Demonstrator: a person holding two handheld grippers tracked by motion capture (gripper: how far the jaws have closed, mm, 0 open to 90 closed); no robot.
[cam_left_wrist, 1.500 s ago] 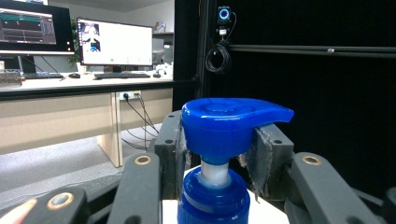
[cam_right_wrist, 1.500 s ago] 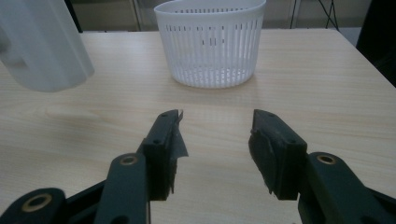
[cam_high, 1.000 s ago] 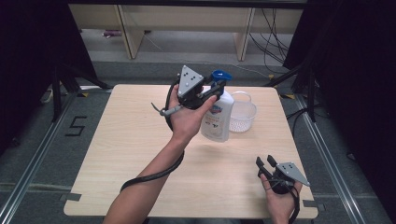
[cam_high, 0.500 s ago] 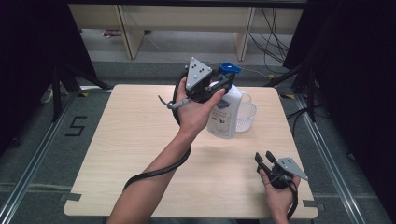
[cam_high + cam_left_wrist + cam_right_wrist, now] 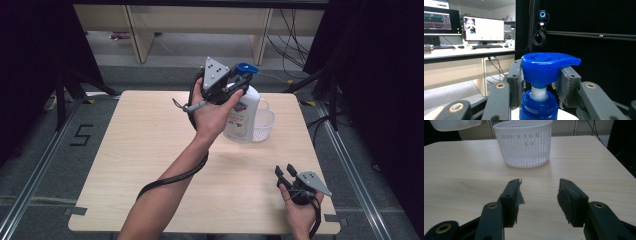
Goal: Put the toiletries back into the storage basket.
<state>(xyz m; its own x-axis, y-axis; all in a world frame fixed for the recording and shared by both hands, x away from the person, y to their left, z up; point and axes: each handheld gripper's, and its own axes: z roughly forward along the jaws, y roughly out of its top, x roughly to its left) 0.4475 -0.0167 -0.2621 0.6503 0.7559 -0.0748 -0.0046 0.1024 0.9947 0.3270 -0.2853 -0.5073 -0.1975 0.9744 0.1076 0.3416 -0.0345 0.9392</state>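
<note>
Since the earlier frames the pump bottle (image 5: 243, 116) has travelled right and a little up, so that it now hangs over the near-left rim of the white basket (image 5: 264, 125), while the right hand has kept its place. Nearest, at the table's (image 5: 150, 150) near right corner, the right gripper (image 5: 283, 172) rests low with its jaws spread wide and nothing between them; its own view looks across bare wood toward the basket. Farther off, at the far middle of the table, the left gripper (image 5: 235, 86) is clamped on the bottle's blue pump head (image 5: 544, 66), the pads pressing it from both sides just under the spout, and the white body dangles clear of the table. Judging by this, the pick-up and most of the carry are done; what seems left is centring the bottle over the basket, lowering it in and releasing.
</note>
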